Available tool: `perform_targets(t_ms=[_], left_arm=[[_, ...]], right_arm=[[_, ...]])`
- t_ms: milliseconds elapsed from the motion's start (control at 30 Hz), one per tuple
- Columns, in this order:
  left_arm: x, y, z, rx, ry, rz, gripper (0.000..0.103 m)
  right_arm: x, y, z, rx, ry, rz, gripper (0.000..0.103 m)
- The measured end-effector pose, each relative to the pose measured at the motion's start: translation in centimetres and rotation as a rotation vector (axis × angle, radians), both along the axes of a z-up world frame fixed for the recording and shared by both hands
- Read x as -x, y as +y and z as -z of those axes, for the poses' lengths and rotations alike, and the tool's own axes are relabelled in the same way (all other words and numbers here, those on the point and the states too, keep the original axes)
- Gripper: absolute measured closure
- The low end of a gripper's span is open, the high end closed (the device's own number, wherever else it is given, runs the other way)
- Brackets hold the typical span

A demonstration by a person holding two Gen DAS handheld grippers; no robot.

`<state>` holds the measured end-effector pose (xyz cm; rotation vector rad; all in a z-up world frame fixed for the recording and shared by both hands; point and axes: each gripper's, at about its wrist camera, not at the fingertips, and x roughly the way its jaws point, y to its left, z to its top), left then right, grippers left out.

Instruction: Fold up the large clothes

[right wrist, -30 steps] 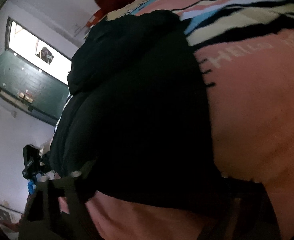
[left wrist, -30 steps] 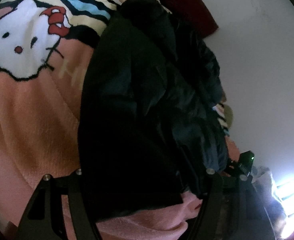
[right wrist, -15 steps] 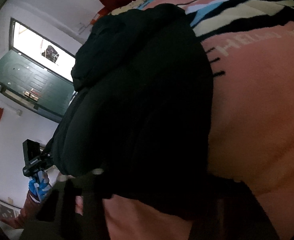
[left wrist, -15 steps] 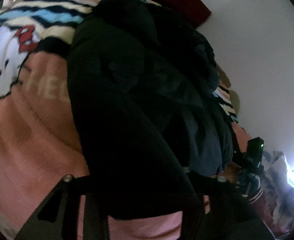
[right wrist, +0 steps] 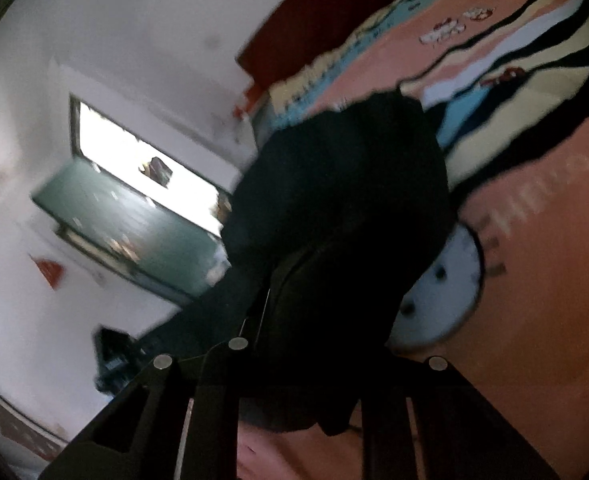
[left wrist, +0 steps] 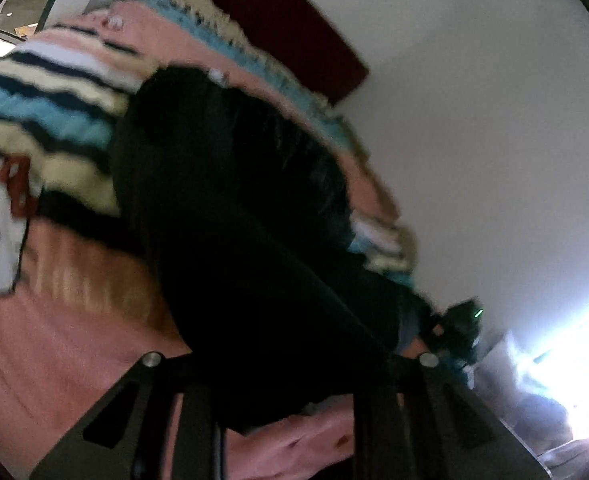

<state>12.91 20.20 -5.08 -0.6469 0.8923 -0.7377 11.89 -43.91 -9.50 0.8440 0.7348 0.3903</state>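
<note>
Lying bunched, black garment, pink blanket

Support: a bed is seen in both wrist views, set against a white wall.
Cover: the bed is spread with a pink fleece blanket, printed with a white cartoon cat face and pale lettering.
Stripes: towards the far end, bands of cream, light blue, white and black are shown across the blanket.
Edge: a fringed blue and cream border is seen at the head end.
Load: a large black garment is laid directly on the blanket in a bunched heap; its near hem is raised off the pink surface.
</note>
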Motion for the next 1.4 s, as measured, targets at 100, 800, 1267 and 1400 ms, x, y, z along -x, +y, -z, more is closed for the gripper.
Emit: perform_targets(t_ms=[100,800,1267,1400], left_arm=[[-2.0,-0.6,-2.4,0.082,-0.032,-0.01,0.085],[-35.2,-7.2,-0.4,-0.078,0.09,-0.21,0.079],[-43.5,-8.6,8.6,-0.05,0.164,-0.148,0.076],[-43.4,-7.0,8.8,0.103,0.256,-0.165,0.071]], right_arm=[[-1.6,-1.3,-1.4,-0.078,-0.041,0.03,0.085],[-31.5,-3.1,-3.1,0.059,0.114,0.195,0.082],[-41.3,-2.3,4.9,0.136,0.21,0.22,0.082],[-40.5,-2.4,4.5,0.138,0.189,0.238,0.077]])
